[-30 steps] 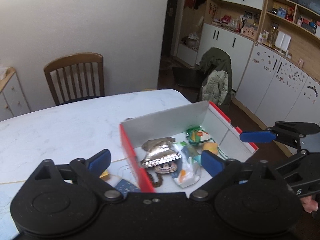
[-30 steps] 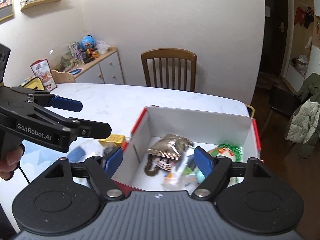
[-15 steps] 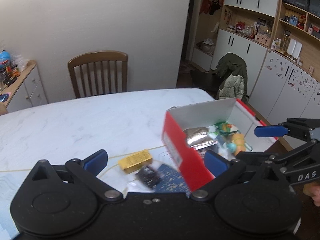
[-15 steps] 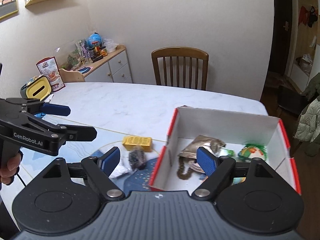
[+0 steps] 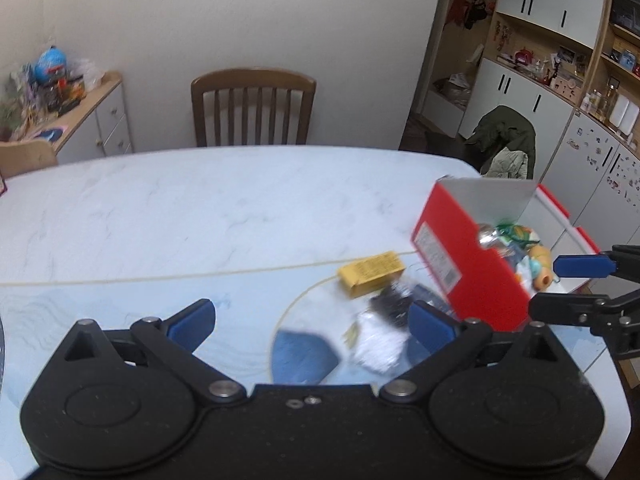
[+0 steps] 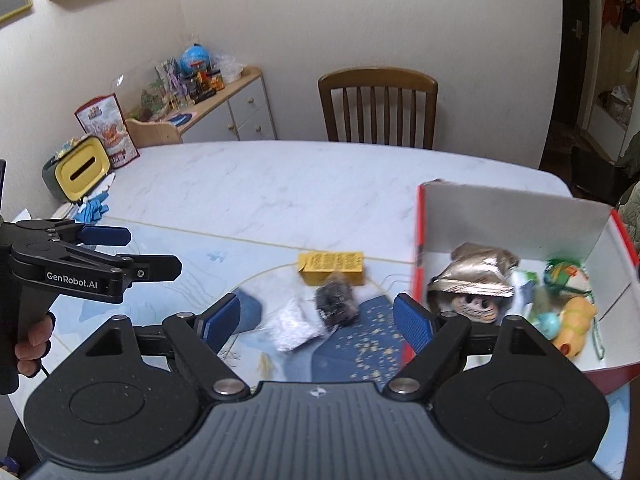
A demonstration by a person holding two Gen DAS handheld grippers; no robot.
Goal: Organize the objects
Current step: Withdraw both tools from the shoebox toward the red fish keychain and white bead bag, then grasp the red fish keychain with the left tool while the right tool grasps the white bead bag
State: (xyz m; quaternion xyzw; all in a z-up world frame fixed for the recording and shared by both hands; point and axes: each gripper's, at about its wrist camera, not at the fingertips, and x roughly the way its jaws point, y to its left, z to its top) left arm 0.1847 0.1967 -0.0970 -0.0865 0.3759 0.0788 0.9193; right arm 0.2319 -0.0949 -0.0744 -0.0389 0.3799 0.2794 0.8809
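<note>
A: Both views have swung left since a second ago, so the red box (image 6: pixel 520 264) that filled the middle now sits off to the right, and the loose items beside it have come into sight.

B: And both tools hang above the near edge of the counter (image 6: pixel 280 188). The left tool (image 5: pixel 312 320) has its blue pads spread wide with nothing between them. The right tool (image 6: pixel 324 320) is just as wide and equally empty.

A: The things to sort, then. A yellow box (image 6: pixel 331 267) lies on the counter just left of the red box's side wall. Touching its near side is a dark fuzzy lump (image 6: pixel 335 304), blurred, so I cannot tell what it is.

B: Right beside that lump, nearer us, a crinkled silvery packet (image 6: pixel 294 326). All three sit on a blue patterned mat (image 6: pixel 360 344) by the near edge.

A: Inside the red box, a doll in a shiny gold hat (image 6: pixel 474 288) lies against the left wall, with a green-and-white toy (image 6: pixel 566 274) and an orange figure (image 6: pixel 572 326) over toward the right wall.

B: Far side of the counter, a wooden chair (image 6: pixel 378 108). At the far left corner, a yellow-faced container (image 6: pixel 82 168).

A: And at the left of the right wrist view, a hand (image 6: pixel 34 344) grips the left tool's handle.
</note>
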